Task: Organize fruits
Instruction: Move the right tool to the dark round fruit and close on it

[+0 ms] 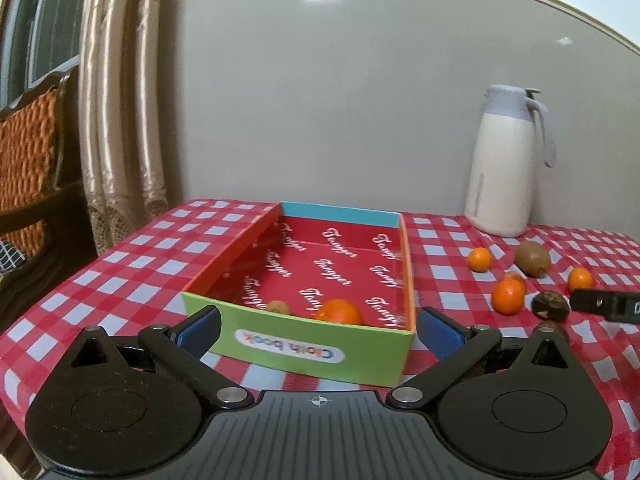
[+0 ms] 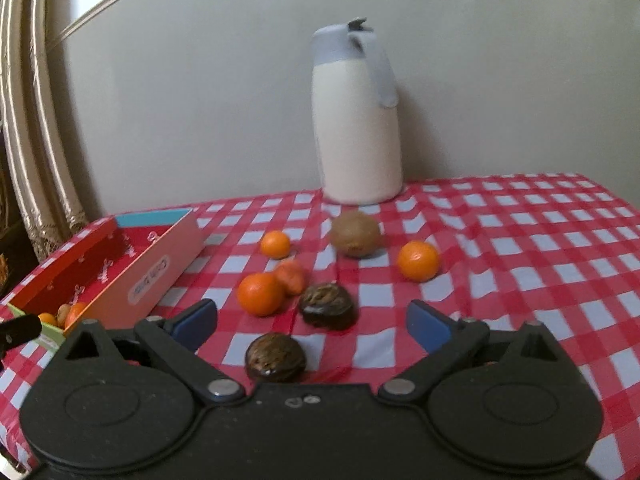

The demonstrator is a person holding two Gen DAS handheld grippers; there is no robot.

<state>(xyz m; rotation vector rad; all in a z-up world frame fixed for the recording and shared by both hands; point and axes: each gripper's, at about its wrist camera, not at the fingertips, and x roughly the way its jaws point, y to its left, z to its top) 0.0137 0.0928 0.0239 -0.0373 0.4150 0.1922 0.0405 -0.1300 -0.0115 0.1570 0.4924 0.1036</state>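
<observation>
Red-and-white checked tablecloth (image 2: 520, 240) covers the table, wall behind. Left gripper (image 1: 318, 330) hangs low in front of the cardboard box (image 1: 280, 344), jaws spread wide, blue pads either side of the box's green front wall, nothing held; can't tell if the pads touch the box. Box is open-topped, red inside with white lettering, blue far wall; an orange (image 1: 339, 312) and a small brown fruit (image 1: 279, 307) lie against its near wall. Right gripper (image 2: 312, 322) is also wide open and empty, over the loose fruit right of the box. Dark brown fruit (image 2: 275, 358) sits just ahead of the gripper body between the fingers, a second dark fruit (image 2: 329, 306) a little farther out. Beside that, an orange (image 2: 260, 294) touching a smaller peeled-looking orange piece (image 2: 292, 276). Farther back: small orange (image 2: 275, 244), kiwi (image 2: 355, 234), another orange (image 2: 418, 261) off to the right, apart from each other. White jug (image 2: 356, 120) with grey lid and handle stands upright by the wall, behind the kiwi. Curtain (image 1: 120, 100) at far left.
</observation>
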